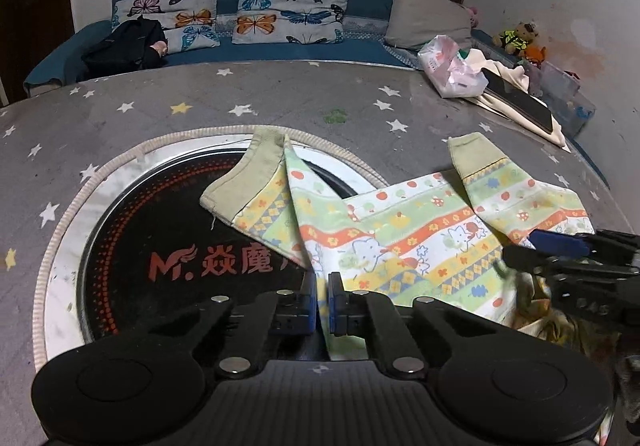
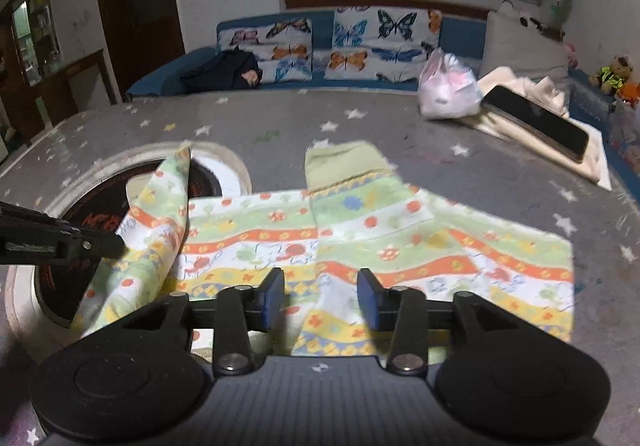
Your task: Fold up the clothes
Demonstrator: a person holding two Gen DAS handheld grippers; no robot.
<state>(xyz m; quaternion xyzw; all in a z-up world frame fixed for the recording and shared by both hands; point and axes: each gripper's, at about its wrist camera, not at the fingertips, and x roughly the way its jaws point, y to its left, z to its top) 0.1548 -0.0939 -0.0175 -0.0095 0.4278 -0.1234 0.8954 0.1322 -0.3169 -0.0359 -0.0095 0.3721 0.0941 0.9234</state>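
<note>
On the table [image 2: 400, 118] before me the garment [image 2: 400, 246] lies spread, its left sleeve [image 1: 240, 182] over the round hotplate [image 1: 132, 238] set in the tabletop at my left. At the far right a bag [image 2: 448, 94] sits left of a phone [image 2: 536, 122] on folded cloth [image 2: 592, 162]; the sofa [image 2: 168, 82] stands behind the table.

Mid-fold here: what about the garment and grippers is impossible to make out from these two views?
- Left wrist view: garment's near hem, hidden behind the left gripper's body.
- Left wrist view: right gripper cut off by the edge; its jaws unreadable.
- Right wrist view: motion blur smears the print.
</note>
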